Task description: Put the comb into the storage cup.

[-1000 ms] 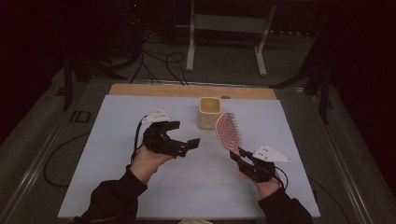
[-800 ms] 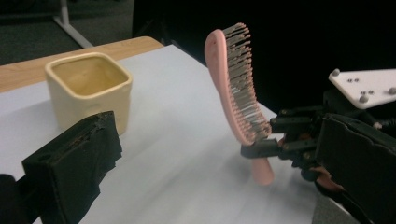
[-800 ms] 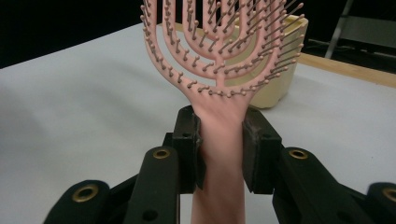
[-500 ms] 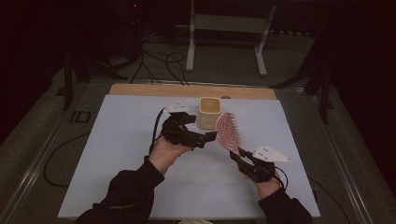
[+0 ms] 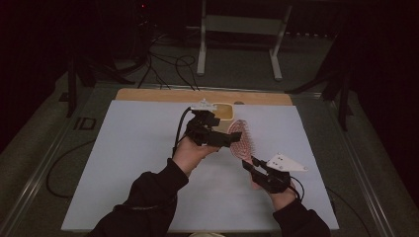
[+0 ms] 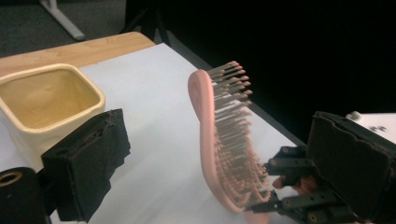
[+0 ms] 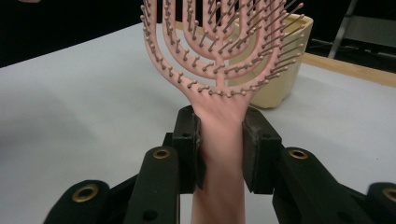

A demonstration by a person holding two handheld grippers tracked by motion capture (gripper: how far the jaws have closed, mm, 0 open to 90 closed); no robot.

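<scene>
Your right gripper pinches the pink hairbrush by its handle, head raised just right of the cream cup; your left gripper spreads wide around the head.

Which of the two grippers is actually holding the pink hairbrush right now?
The right gripper, shut on the hairbrush handle; the left gripper is open beside the head.
</scene>
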